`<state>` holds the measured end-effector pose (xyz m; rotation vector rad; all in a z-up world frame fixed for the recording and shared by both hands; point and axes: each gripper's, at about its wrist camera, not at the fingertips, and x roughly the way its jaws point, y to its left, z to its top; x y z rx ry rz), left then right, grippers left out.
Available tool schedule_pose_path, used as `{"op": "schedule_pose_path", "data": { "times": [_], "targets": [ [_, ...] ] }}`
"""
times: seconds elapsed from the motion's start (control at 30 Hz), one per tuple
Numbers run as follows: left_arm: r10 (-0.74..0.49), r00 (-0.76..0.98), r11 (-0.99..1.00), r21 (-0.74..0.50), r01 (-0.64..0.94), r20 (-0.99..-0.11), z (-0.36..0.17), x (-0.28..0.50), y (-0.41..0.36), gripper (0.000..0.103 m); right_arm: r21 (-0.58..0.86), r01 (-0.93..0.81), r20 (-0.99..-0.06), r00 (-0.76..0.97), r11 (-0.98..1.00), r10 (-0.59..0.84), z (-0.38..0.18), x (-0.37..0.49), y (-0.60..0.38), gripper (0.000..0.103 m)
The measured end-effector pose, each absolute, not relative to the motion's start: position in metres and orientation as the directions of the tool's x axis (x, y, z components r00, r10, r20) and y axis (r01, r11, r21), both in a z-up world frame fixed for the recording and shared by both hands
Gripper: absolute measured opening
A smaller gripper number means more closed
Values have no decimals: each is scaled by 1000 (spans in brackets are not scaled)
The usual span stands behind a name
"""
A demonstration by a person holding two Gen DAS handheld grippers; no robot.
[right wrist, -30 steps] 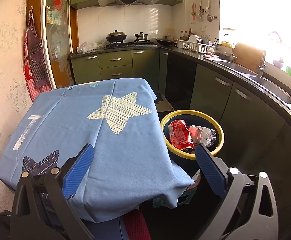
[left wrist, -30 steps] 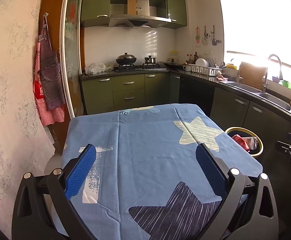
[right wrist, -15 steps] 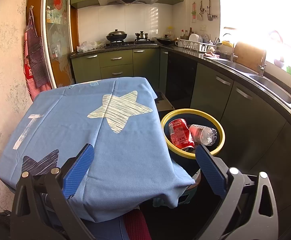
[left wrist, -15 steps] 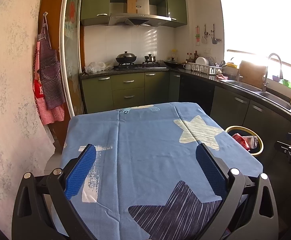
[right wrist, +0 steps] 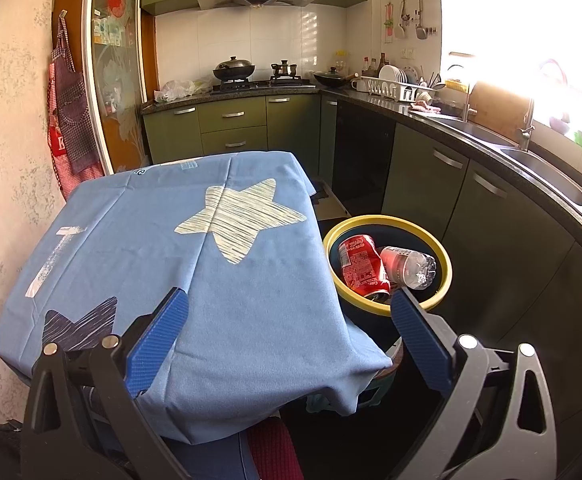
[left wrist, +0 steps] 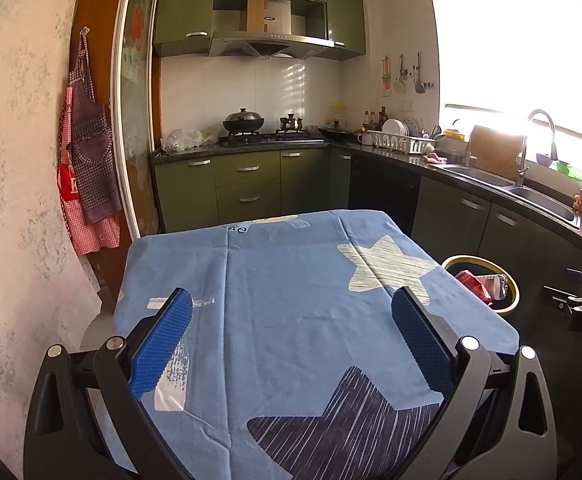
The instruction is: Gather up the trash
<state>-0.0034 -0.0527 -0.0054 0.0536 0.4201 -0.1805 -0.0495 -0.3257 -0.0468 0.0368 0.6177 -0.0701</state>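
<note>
Hovering over the blue star-print cloth [left wrist: 291, 320] on the worktop, the left claw [left wrist: 291, 344] has its jaws spread wide and holds nothing; the right claw [right wrist: 287, 340] is likewise spread and empty. No loose trash shows on the cloth ahead of either claw. Ahead and right of the right claw, the yellow-rimmed bin [right wrist: 443, 256] stands below the worktop's edge with a red can [right wrist: 361, 266] and a clear plastic bottle [right wrist: 409, 268] lying inside, touching. Both look light and thin-walled, so they would likely dent or slip; a hold across the middle suits them. The cloth's corner drapes near the bin, and dark cabinets [right wrist: 471, 208] crowd the far side.
</note>
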Motion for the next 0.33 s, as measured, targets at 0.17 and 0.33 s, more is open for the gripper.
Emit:
{"op": "schedule_pose_path", "data": {
  "times": [0.17, 0.33],
  "targets": [
    [-171, 883, 982, -7, 187, -437, -6, 7, -53, 98, 18, 74, -586, 809, 997, -49, -48, -46, -326, 96],
    [-178, 860, 981, -20, 192, -479, -11, 30, -50, 98, 4, 66, -601, 798, 998, -50, -50, -35, -325, 96]
  ]
}}
